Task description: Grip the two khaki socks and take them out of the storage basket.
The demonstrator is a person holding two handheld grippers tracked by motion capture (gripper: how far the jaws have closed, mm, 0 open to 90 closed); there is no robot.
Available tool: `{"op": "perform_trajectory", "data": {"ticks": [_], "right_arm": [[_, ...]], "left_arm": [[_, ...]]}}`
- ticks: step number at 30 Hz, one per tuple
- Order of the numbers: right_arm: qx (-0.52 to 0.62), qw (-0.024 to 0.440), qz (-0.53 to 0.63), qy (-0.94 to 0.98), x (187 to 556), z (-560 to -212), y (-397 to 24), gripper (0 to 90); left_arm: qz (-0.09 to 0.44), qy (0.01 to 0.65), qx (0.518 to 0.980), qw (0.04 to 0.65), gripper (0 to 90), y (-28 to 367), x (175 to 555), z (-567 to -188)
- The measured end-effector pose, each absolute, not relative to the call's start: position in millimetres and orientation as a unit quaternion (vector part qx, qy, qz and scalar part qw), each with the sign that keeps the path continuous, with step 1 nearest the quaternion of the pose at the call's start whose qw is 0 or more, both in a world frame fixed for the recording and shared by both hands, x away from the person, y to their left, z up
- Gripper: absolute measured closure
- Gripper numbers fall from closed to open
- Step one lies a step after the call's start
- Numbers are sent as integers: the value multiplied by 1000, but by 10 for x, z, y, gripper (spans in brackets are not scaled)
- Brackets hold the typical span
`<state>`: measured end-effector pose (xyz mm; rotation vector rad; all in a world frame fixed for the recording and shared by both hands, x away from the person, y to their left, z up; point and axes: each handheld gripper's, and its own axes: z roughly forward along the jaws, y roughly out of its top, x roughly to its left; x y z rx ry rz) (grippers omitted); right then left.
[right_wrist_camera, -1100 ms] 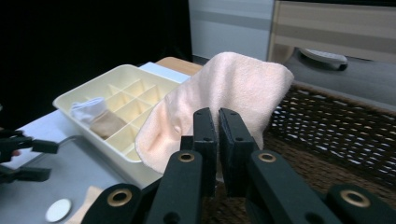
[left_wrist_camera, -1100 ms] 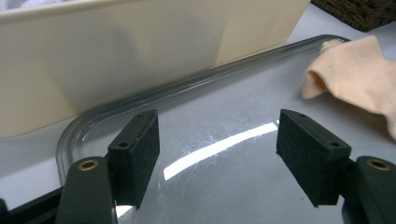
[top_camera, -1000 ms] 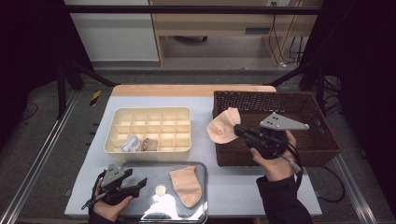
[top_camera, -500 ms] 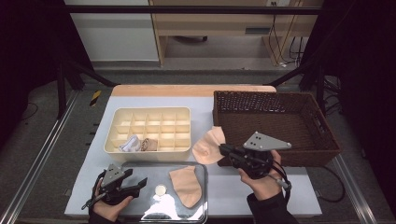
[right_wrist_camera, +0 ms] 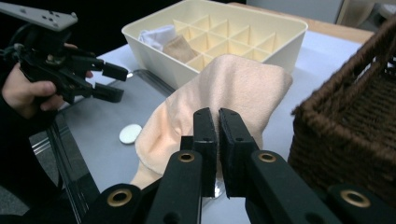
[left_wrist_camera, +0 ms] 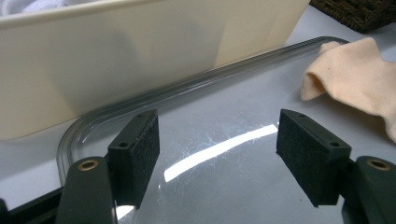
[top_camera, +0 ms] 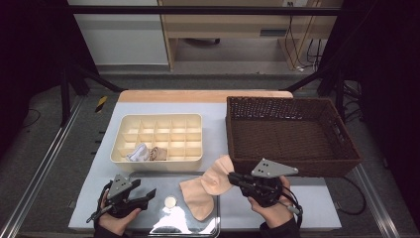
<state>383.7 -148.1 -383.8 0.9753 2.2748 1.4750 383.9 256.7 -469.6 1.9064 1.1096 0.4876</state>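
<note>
Right gripper point(top_camera: 234, 177) and its pinched peach sock point(top_camera: 216, 176) down from the wicker basket point(top_camera: 317, 163) onto the clear tray point(top_camera: 216, 220)

Clear tray point(top_camera: 214, 174): near edge cut off by the bottom of the high view, glare washes out its lower middle. Peach cloth point(right_wrist_camera: 219, 100): the pinched edge is hidden behind the right gripper point(right_wrist_camera: 218, 135) jaws in the right gripper view; in the left gripper view it runs off the right edge. Organizer box point(left_wrist_camera: 140, 51): top cropped there. Small white disc point(top_camera: 170, 202): too small to identify.
</note>
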Motion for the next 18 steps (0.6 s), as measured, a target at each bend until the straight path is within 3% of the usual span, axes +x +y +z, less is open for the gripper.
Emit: {"op": "perform_trajectory", "data": {"ticks": [18], "right_arm": [[386,104,457,794,3757,-4343,-1678,864]], "left_arm": [[196,443,763,428,295,2568,3833,-4688]]}}
